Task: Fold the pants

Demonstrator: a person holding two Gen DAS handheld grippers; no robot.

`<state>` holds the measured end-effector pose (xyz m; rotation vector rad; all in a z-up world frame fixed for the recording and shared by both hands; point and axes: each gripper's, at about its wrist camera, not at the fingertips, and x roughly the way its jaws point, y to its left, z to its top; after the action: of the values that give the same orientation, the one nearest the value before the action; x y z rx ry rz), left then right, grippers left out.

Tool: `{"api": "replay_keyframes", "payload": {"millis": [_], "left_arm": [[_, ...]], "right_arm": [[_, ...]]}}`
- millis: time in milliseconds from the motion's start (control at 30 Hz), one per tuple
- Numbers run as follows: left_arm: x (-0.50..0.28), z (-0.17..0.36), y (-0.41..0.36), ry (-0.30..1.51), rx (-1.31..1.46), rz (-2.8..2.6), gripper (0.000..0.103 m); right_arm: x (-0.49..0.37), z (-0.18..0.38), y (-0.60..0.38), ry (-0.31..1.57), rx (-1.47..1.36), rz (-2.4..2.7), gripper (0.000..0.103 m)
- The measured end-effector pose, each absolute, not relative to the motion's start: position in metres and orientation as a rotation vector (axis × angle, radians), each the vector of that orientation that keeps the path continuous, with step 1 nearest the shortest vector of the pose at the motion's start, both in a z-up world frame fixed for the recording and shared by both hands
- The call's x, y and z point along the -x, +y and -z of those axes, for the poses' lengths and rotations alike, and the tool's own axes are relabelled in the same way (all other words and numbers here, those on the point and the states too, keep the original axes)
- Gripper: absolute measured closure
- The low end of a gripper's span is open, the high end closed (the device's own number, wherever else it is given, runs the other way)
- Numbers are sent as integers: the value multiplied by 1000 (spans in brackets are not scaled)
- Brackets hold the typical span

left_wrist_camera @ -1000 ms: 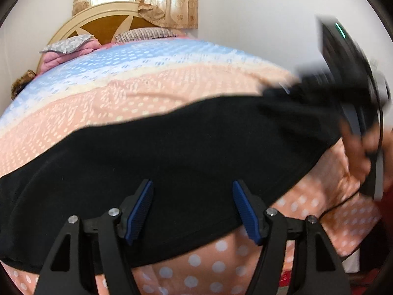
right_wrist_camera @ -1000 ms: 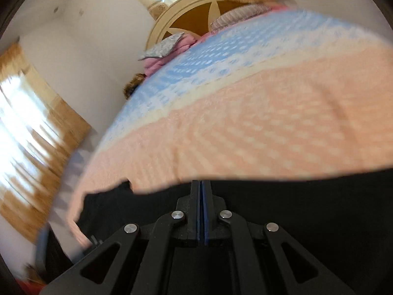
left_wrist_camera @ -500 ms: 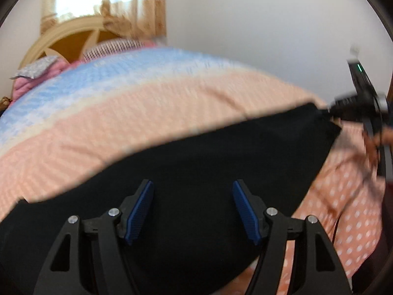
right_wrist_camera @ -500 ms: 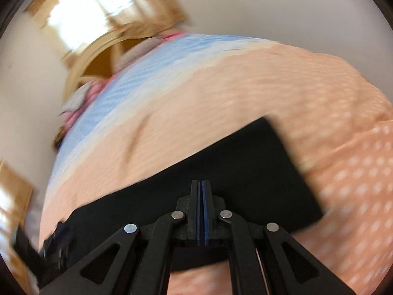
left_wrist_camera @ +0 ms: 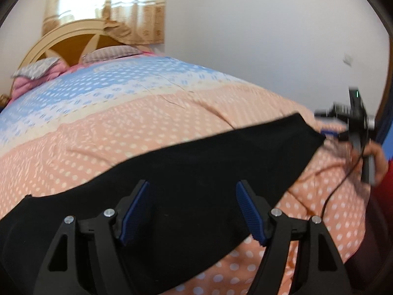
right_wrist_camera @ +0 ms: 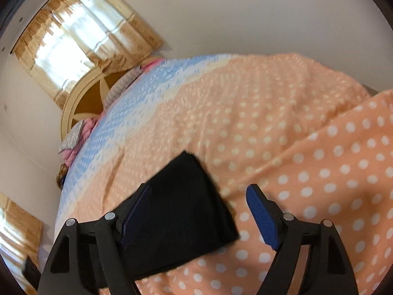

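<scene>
1. The left gripper (left_wrist_camera: 191, 211) hangs low over the pants (left_wrist_camera: 172, 191); its fingers (left_wrist_camera: 136, 209), black frames with ribbed blue pads, stand wide apart and hold nothing.
2. The right gripper (right_wrist_camera: 200, 215) is also spread wide and empty, one blue pad over the dark cloth, the other over the bedspread.
3. The pants are plain black, matte and soft, laid flat as a long band across the bed near its foot edge. From the right wrist view the pants (right_wrist_camera: 179, 204) end in a squared-off edge with sharp corners.
4. In the left wrist view the right gripper (left_wrist_camera: 353, 120) sits at the far end of the pants, just beside that edge, blurred, with a thin black cable (left_wrist_camera: 341, 186) trailing from it.
5. The bedspread (left_wrist_camera: 152, 123) is a puffy quilt: peach with white polka dots near the foot, then finer flecked peach, a cream stripe and pale blue further up.
6. At the head lie pillows (left_wrist_camera: 110, 52), grey patterned over pink.
7. Behind them rises a rounded headboard (left_wrist_camera: 66, 41), cream rim with brown panels.
8. Beyond are tan curtains (left_wrist_camera: 105, 7) glowing with daylight, and plain white walls (left_wrist_camera: 270, 29).
</scene>
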<state>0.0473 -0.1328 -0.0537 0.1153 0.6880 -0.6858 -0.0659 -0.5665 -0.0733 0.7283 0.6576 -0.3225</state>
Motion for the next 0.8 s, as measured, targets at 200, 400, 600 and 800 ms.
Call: {"api": "replay_keyframes", "payload": {"millis": [200,400,600,800], "left_arm": [[-63,57,-116,706,-79,628,27],[-69,56,-91,706,-27,586,27],[-74,51,-52,675,27,518,27],[-80,52,-17,666,90,454,27]], "right_arm": [[30,97,-540,776,-519,337,25],[16,107,-525,891,-464,311,84],[21,57,-487,825,-392,302,90],[-2,-2,-347,751,-151,55,90]]}}
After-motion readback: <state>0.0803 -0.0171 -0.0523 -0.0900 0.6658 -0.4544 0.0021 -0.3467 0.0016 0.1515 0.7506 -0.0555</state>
